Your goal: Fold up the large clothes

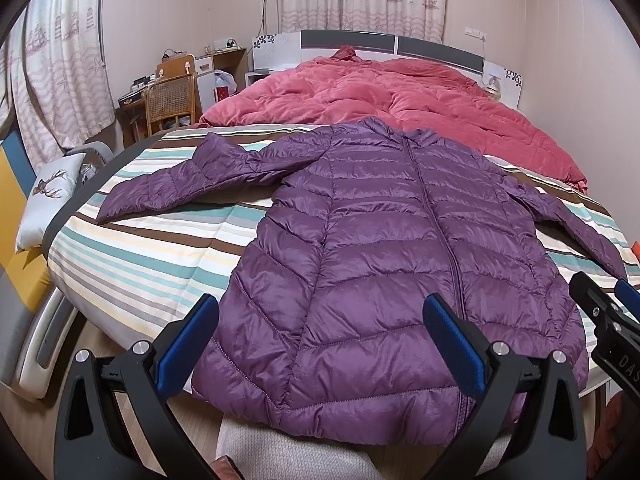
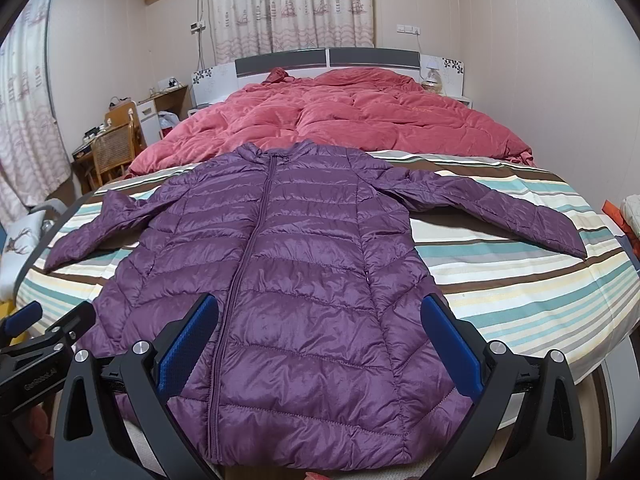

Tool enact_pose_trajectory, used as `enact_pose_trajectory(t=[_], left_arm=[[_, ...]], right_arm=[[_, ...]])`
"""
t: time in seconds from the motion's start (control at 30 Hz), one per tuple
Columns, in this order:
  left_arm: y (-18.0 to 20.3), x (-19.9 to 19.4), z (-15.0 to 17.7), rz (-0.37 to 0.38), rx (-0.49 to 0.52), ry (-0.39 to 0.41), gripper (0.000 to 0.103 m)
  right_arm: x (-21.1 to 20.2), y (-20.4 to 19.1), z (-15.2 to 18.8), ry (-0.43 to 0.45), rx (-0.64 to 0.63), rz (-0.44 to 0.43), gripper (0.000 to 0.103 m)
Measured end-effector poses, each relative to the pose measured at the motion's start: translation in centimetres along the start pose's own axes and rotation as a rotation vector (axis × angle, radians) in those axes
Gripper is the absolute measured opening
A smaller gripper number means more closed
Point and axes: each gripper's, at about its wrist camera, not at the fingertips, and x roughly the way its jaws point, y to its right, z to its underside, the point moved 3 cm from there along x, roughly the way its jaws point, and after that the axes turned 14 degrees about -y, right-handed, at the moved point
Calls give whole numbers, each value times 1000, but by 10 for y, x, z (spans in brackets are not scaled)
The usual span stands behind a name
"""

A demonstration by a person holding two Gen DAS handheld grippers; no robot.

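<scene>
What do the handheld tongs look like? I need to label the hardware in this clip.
Both the left tongs and right tongs have black plastic triangular-cutout arms, ridged blue rubber pads and silver round screws. White lettering marks the body of the right tongs, partly readable from the left view. No cables or sleeves show.

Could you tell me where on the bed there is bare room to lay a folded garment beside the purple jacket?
Striped sheet lies bare below the jacket's right sleeve, and below the left sleeve. The red duvet crowds the head end.
</scene>
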Motion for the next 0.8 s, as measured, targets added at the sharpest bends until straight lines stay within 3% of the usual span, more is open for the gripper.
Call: enact_pose_trajectory(t=[0.8], left_arm=[[0,-1,-2,0,-2,-4,101]], right_arm=[[1,-1,2,-6,0,0,100]])
